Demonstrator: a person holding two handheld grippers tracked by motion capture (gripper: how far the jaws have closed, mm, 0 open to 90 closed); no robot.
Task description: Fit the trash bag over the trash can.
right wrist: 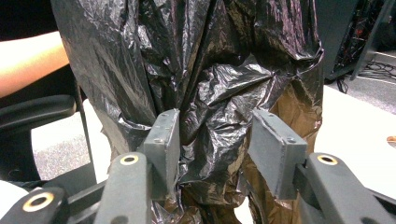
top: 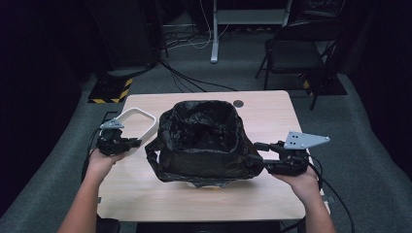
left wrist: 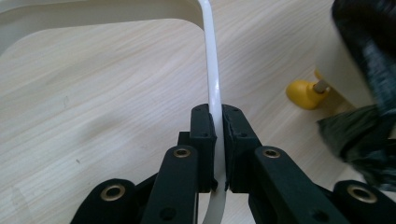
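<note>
Two grippers sit on either side of a bin point(top: 206, 167) lined with a black trash bag point(top: 204, 136), mid-table. The left gripper point(top: 132, 142) is clamped tight on the thin edge of a white ring frame point(top: 141, 119), which lies flat on the wooden table point(top: 272, 111) just left of the bag. The right gripper point(top: 257, 151) has its jaws spread wide, bag plastic bulging between them at the bin's right side. Front strip of the table is bare; the bag nearly touches the frame. A yellow foot point(left wrist: 303, 93) peeks out under the bin.
</note>
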